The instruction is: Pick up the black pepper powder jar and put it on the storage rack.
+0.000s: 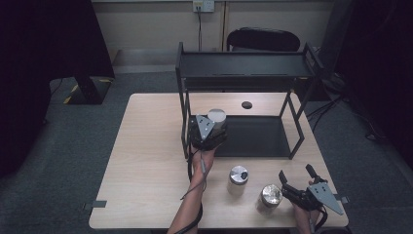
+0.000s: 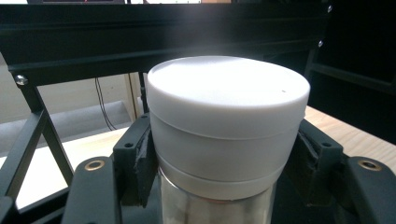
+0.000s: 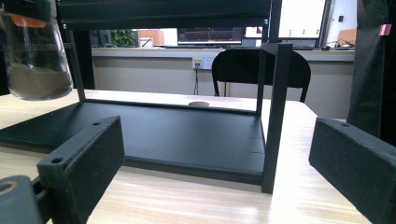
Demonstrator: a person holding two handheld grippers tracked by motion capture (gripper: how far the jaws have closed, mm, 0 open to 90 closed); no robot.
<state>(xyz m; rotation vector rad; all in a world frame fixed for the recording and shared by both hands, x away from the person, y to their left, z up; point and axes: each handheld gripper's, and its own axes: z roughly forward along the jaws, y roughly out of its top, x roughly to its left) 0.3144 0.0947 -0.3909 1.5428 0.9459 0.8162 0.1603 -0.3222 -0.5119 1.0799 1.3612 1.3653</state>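
Item: white-lidded jar, clamped below the lid by left gripper; pads seen pressed on both sides in left gripper view. In high view, jar is held above table at front-left post of black rack, lower shelf just beyond. Glass base w/ brown contents is caught top-left in right gripper view. Right gripper: jaws wide, nothing held, near table's front-right edge. Two other jars are stood betw. the hands.
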